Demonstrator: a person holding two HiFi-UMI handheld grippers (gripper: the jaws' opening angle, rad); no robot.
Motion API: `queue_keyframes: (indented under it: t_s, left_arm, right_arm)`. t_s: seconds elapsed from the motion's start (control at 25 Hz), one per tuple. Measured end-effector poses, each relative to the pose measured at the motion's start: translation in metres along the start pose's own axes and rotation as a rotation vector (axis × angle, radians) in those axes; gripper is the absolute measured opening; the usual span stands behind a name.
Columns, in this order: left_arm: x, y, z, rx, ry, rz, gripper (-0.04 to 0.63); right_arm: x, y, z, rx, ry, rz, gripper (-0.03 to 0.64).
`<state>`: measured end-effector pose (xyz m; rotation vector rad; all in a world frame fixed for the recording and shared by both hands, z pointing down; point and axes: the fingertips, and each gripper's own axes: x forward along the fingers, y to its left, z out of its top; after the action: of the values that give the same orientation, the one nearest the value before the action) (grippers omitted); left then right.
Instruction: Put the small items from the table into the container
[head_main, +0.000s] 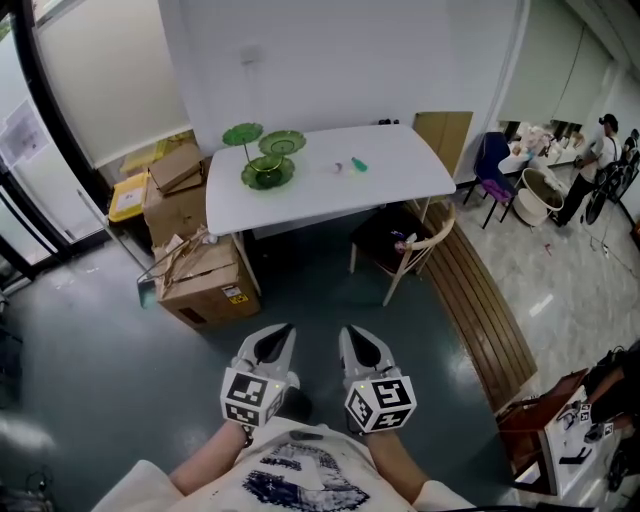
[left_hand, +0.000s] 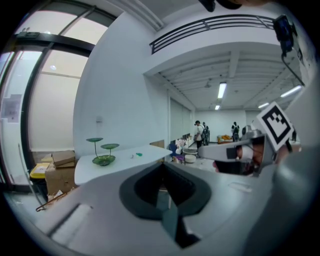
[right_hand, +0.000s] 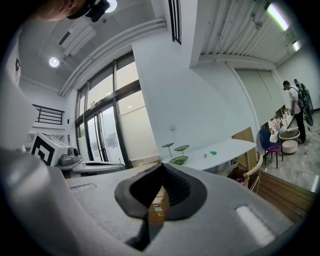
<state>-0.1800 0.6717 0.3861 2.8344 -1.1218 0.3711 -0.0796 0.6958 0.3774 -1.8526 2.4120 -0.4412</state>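
A white table (head_main: 400, 165) stands well ahead of me across the dark floor. On its left part is a green tiered glass dish (head_main: 266, 160). Near the table's middle lie a small green item (head_main: 358, 165) and a tiny pale item (head_main: 338, 167). My left gripper (head_main: 272, 345) and right gripper (head_main: 362, 348) hang side by side low in the head view, far short of the table, both shut and empty. The left gripper view shows the dish (left_hand: 103, 159) and the small items (left_hand: 138, 155) in the distance. The right gripper view shows the dish (right_hand: 178, 159) and the green item (right_hand: 213, 153).
Cardboard boxes (head_main: 205, 282) and a yellow bin (head_main: 128, 196) sit left of the table. A wooden chair (head_main: 412, 245) stands at its right front corner, with a slatted wooden bench (head_main: 488, 305) beyond. A purple chair (head_main: 494, 170) and a person (head_main: 598, 160) are at far right.
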Motion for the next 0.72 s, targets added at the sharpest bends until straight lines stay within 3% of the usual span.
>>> queue_keyframes:
  t_s: [0.4, 0.72]
  left_arm:
    - [0.072, 0.04, -0.004, -0.004, 0.013, -0.047, -0.009]
    - [0.148, 0.122, 0.012, -0.017, 0.015, -0.063, -0.011]
  right_arm:
    - [0.066, -0.038, -0.002, 0.002, 0.037, -0.038, -0.002]
    - [0.169, -0.065, 0.013, 0.008, 0.06, -0.069, -0.002]
